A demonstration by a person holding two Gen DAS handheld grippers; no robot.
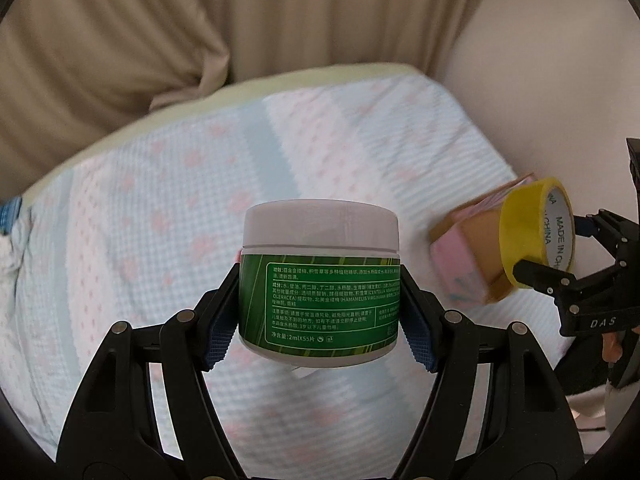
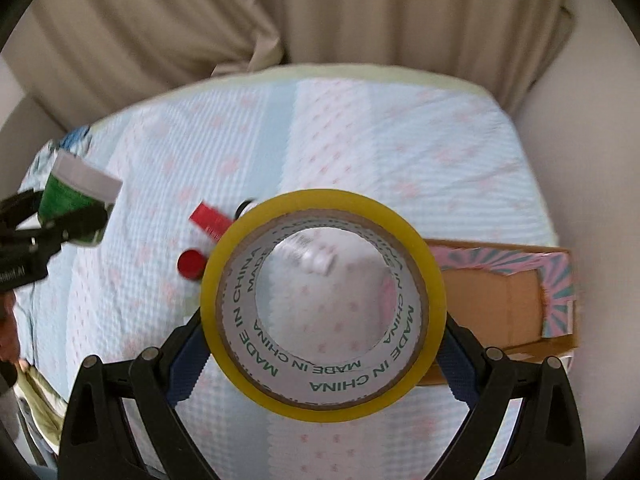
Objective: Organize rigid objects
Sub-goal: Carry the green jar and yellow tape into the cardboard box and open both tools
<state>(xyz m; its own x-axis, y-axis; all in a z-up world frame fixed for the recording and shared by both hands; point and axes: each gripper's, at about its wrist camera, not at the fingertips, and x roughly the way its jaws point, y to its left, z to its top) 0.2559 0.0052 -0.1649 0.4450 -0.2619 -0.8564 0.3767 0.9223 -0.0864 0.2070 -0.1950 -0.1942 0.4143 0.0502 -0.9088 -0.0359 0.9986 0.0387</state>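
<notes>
Left wrist view shows the left gripper [image 1: 320, 304] with its blue-padded fingers [image 1: 218, 336] clamped on the sides of a round green-labelled plastic jar with a white lid [image 1: 320, 276], held clear above the bed with the pale blue and pink patterned cover [image 1: 160, 208]. The jar's underside is hidden, and a small pale scrap just below it is too unclear to name. At the right edge of that view the right gripper [image 1: 548, 276] is partly cut off by the frame; it carries a yellow roll of packing tape with a white printed core [image 1: 536, 232], which covers part of a shallow pink-patterned cardboard box [image 1: 460, 260] lying on the bed near the wall. In the right wrist view the right gripper's fingers [image 2: 460, 364] stand wide, gripping the tape roll by its outer rim, with the bed cover showing through the core. The roll hides the near left end of the box, whose open brown inside shows to its right. A red flat object [image 2: 210, 218] and a red round cap [image 2: 191, 261] lie on the bed behind the roll, blurred and partly covered, so I cannot tell what they are. Beige curtains [image 2: 200, 20] hang beyond the bed.
</notes>
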